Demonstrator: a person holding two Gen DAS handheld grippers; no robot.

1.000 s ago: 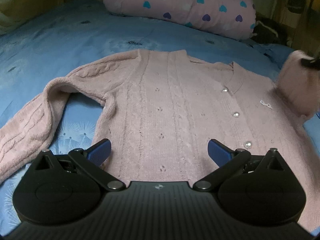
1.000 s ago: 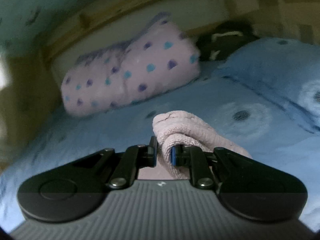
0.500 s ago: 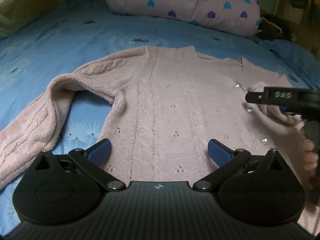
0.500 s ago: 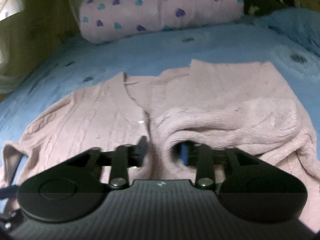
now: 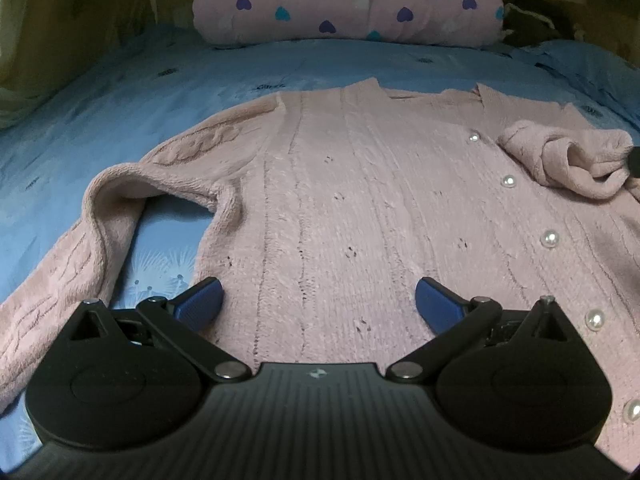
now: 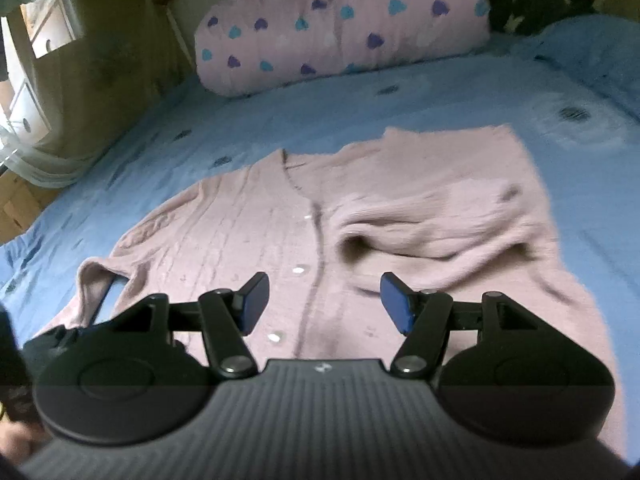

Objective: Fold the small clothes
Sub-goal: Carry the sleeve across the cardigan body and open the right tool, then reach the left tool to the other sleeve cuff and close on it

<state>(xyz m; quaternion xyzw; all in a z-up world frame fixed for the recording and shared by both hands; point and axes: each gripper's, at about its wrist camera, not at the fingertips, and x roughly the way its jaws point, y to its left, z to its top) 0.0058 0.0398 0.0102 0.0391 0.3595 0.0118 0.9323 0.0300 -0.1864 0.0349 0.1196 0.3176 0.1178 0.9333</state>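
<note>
We're working on a blue bedsheet (image 5: 120, 92) with a heart-print pillow (image 5: 348, 0) at the head. The pink cardigan (image 5: 340, 208) is lying flat, buttons up, in the middle of it. The right sleeve (image 6: 424, 232) is now lying folded across the chest; a second ago we were still pinching it. The right gripper (image 6: 324, 300) has just been opening, jaws apart with nothing between them, and is backing off. The left gripper (image 5: 318, 304) is hovering wide open over the hem, empty. The left sleeve (image 5: 80, 240) is still sprawling outward, so that fold probably comes next.
</note>
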